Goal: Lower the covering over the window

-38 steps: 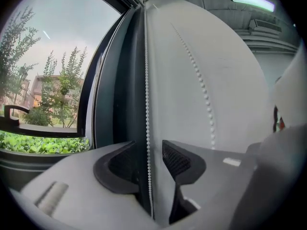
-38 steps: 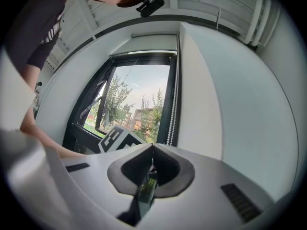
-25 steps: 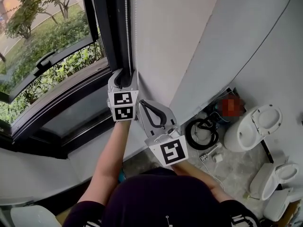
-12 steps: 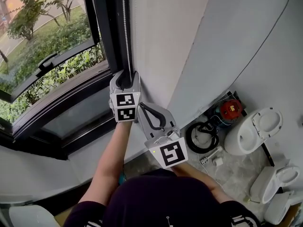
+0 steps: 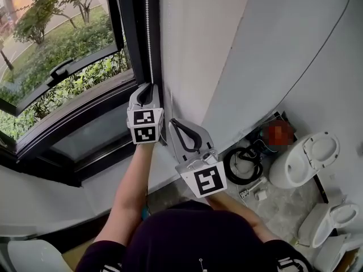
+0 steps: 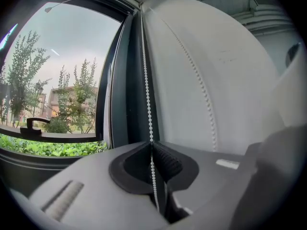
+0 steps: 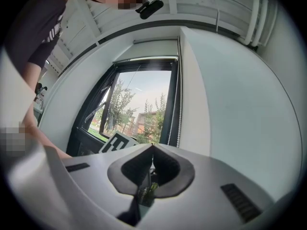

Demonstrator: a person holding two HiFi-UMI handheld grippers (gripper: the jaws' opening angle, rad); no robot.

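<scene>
A white bead chain (image 5: 149,33) hangs down the dark window frame (image 5: 133,38), beside the white wall. My left gripper (image 5: 150,87) is raised to it. In the left gripper view the chain (image 6: 146,80) runs straight down between the jaws of this gripper (image 6: 151,145), which have just been closing and now pinch it. A second strand (image 6: 199,80) hangs free to the right. My right gripper (image 5: 173,122) sits just below and right of the left, shut, with nothing seen between its jaws (image 7: 152,150). The chain (image 7: 178,109) hangs ahead of it. No covering crosses the glass (image 5: 62,67).
White wall (image 5: 227,50) fills the right of the window. On the floor below lie a black hose coil (image 5: 241,160), white toilets (image 5: 303,154) (image 5: 332,211) and small fittings. The person's arms reach up from the bottom edge.
The left gripper's jaws look drawn in round the chain compared with before. Both hands stay almost where they were. The right gripper is unchanged.
</scene>
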